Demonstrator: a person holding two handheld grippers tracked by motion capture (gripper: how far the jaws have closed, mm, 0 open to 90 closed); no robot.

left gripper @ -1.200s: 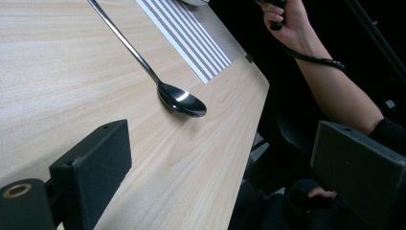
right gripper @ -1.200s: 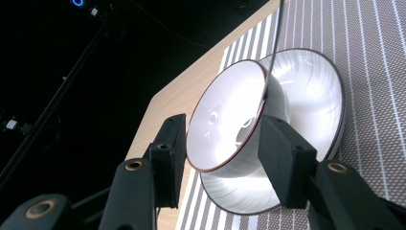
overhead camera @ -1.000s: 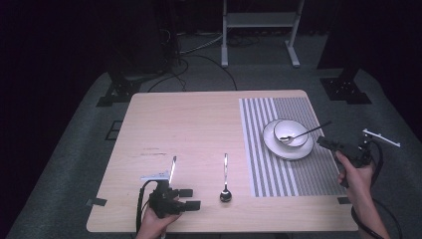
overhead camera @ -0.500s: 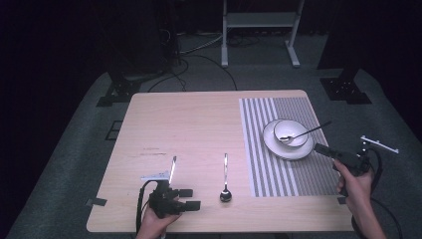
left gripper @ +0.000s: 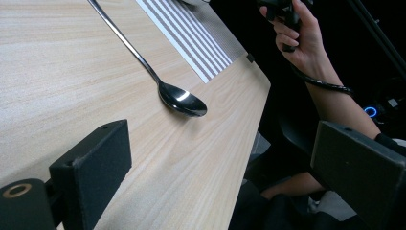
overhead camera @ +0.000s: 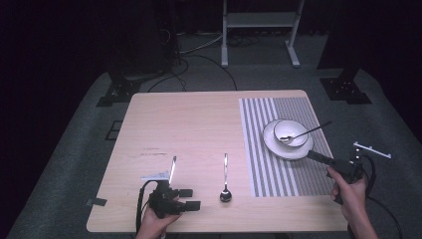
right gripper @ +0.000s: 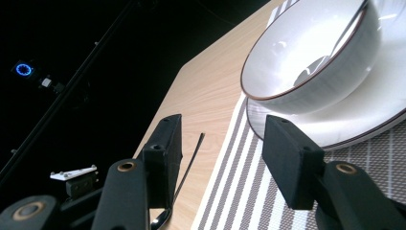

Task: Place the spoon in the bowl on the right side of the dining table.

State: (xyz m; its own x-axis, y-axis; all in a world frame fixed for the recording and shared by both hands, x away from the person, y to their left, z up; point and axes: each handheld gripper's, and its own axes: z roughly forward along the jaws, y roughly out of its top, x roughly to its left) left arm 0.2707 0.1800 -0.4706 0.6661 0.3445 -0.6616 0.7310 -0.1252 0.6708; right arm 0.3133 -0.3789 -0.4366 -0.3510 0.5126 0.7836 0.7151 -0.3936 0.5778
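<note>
The right gripper (overhead camera: pixel 318 157) sits just off the near right rim of the round white ceramic plate (overhead camera: pixel 278 149), which carries a white ceramic bowl with a dark rim (overhead camera: pixel 293 130); a slim steel spoon (overhead camera: pixel 304 132) rests in that bowl, its handle sticking out past the bowl's right side. The right gripper's jaws have just been opening and stand apart with nothing between them, so the step in hand reads as a release and retreat from the bowl. A 2nd steel spoon (overhead camera: pixel 225 180) lies alone on the pale wooden surface (overhead camera: pixel 189 124), left of the plate and beyond the grey-and-white striped woven placemat (overhead camera: pixel 278 172). The left gripper (overhead camera: pixel 191 198) rests left of that spoon, near the surface's front edge, its jaws open and empty.

Judged next move: 1 gripper approaches the lying spoon, which calls for jaws lowered flat to pinch a thin handle. Open surface stretches left of and behind the plate; the plate itself stands close to the surface's right edge, leaving little margin there.
</note>
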